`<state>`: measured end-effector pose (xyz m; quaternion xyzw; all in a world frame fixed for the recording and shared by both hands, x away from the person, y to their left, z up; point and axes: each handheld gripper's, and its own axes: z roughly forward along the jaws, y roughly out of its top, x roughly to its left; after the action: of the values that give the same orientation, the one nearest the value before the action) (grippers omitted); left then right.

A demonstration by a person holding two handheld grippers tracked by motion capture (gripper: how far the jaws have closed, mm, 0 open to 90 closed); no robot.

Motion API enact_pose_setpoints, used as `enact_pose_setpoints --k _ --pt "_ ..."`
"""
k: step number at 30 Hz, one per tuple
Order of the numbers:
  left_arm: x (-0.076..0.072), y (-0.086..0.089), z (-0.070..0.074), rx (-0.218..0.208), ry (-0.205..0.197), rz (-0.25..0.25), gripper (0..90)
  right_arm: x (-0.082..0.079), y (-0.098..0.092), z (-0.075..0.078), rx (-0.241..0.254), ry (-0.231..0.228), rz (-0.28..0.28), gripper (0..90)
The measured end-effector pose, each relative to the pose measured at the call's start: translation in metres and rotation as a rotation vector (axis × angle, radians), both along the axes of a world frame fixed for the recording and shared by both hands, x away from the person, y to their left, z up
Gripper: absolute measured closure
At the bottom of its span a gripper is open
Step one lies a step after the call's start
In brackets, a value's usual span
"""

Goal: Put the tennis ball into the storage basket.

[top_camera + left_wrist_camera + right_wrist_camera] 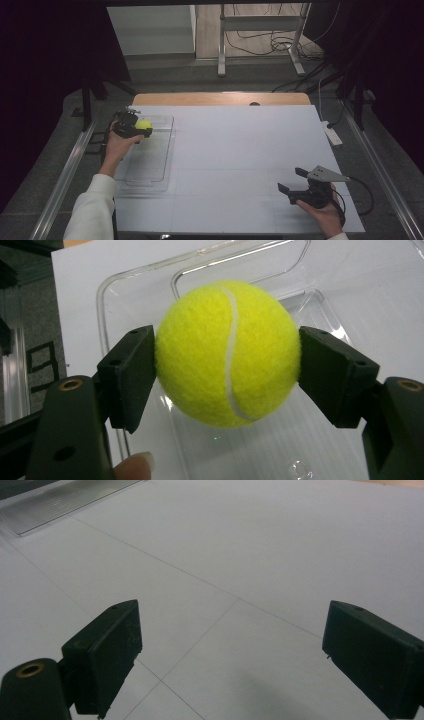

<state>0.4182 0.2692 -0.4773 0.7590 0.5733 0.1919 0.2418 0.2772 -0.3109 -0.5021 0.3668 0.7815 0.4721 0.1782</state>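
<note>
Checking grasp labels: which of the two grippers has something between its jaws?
The left gripper, over the clear plastic tray: its pads press both sides of the yellow tennis ball. The right gripper stands open above the bare white table.

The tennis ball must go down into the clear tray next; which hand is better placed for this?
The left. Its gripper already holds the tennis ball between its fingers, directly over the clear tray. The right gripper is open, far across the table.

Your left gripper (134,126) clamps the tennis ball (144,124) above the clear tray (150,170), far left. Your right gripper (294,182) rests open, near right on the surface (235,150).
</note>
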Motion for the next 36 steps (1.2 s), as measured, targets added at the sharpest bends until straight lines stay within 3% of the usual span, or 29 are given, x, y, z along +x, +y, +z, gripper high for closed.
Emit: enact_pose_setpoints --k 6,11,15,26,30,32,34,36 --pt "0.001 -0.011 -0.001 0.034 0.027 -0.02 27.7 0.0 0.0 0.0 0.0 0.001 0.0 9.2" --pt "0.004 -0.012 -0.002 0.036 0.035 0.011 35.5 0.0 0.0 0.0 -0.001 0.0 0.0 9.2" --pt "0.007 -0.015 -0.007 0.094 0.074 0.015 34.2 0.0 0.001 0.0 -0.003 0.001 -0.001 9.1" --pt "0.005 -0.01 -0.005 0.047 0.06 0.017 32.0 0.0 0.0 0.0 0.002 -0.001 0.001 9.1" --pt "0.0 -0.007 0.001 0.006 0.022 0.014 28.0 0.0 0.0 0.0 0.004 -0.001 0.0 9.1" --pt "-0.005 -0.004 0.007 -0.044 -0.015 0.019 26.9 0.0 0.0 0.001 0.005 -0.002 0.0 9.1" --pt "-0.007 -0.002 0.009 -0.056 -0.031 0.018 25.8 0.0 0.0 0.001 0.006 -0.002 -0.001 9.1" --pt "-0.014 0.001 0.012 -0.099 -0.056 0.007 25.5 0.0 -0.001 0.001 0.009 -0.004 0.0 9.1"
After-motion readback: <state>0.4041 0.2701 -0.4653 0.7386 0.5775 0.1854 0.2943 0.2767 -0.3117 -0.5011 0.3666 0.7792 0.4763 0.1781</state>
